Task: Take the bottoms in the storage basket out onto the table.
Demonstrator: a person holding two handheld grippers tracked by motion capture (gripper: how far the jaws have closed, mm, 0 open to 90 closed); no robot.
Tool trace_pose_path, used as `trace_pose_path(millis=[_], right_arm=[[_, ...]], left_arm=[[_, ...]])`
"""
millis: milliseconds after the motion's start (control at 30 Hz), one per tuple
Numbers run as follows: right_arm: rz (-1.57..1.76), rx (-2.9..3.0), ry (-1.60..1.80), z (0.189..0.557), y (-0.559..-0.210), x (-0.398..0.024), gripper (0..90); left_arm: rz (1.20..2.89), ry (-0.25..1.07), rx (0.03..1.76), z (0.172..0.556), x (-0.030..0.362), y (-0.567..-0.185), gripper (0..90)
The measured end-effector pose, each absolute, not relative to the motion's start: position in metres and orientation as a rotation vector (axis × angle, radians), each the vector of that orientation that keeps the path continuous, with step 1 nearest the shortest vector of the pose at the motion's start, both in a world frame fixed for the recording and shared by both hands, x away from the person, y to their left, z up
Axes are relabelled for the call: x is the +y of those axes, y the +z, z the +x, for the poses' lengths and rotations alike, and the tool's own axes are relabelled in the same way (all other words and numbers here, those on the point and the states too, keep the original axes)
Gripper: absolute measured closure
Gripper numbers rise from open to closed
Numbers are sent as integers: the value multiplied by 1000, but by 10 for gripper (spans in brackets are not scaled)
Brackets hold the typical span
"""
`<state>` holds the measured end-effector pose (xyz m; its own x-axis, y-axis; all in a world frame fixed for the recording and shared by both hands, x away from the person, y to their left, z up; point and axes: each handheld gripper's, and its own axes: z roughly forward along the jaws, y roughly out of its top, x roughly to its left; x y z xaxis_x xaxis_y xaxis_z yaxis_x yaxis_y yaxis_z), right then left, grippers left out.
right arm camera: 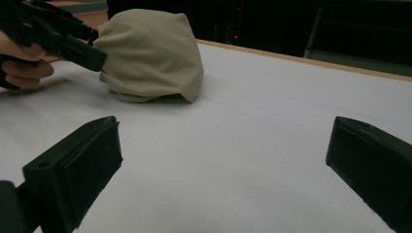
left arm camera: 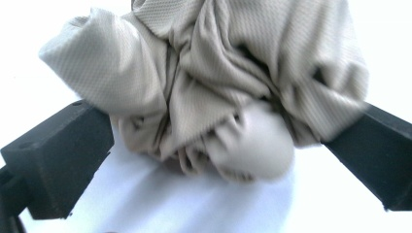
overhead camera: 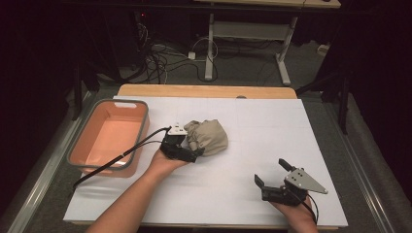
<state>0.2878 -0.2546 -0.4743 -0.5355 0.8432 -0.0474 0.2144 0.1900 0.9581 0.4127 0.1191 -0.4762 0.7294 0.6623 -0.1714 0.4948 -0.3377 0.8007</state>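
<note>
- Lay bunched in a crumpled heap on the white table cover (overhead camera: 252,145), a little left of centre: a beige cloth (overhead camera: 210,137).
- Sat just right of the orange tub with the grey rim (overhead camera: 144,127), apart from it.
- Met on its left side by the left gripper (overhead camera: 187,141), held in a hand coming up from the near edge, black cable trailing back toward the tub.
- Jaws of the left gripper spread wide, not pressing on anything.
- Seen in the left gripper view: the beige cloth (left arm camera: 214,82) lying between and just beyond the two black jaws, folds and a rounded lump of fabric drooping into the gap.
- Reached at each jaw's inner upper corner by the edges of the heap; impossible to tell whether truly touching or merely overlapping in that view.
- Rested low near the table's near right corner, well apart from the cloth: the right gripper (overhead camera: 273,174), grey three-cornered plate on top.
- Jaws of the right gripper also wide apart, bare white cover between them.
- Seen in the right gripper view: the beige cloth (right arm camera: 150,56) well ahead of and up-left from its own jaws, rounded like a dome, with the left gripper (right arm camera: 73,46) against its left flank.
</note>
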Motion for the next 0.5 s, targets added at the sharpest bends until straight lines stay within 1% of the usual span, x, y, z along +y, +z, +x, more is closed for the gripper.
trace_pose_path(millis=[500], right_arm=[[1016, 1859, 1371, 289, -476, -256, 4]], left_arm=[[1905, 247, 840, 364, 158, -486, 0]])
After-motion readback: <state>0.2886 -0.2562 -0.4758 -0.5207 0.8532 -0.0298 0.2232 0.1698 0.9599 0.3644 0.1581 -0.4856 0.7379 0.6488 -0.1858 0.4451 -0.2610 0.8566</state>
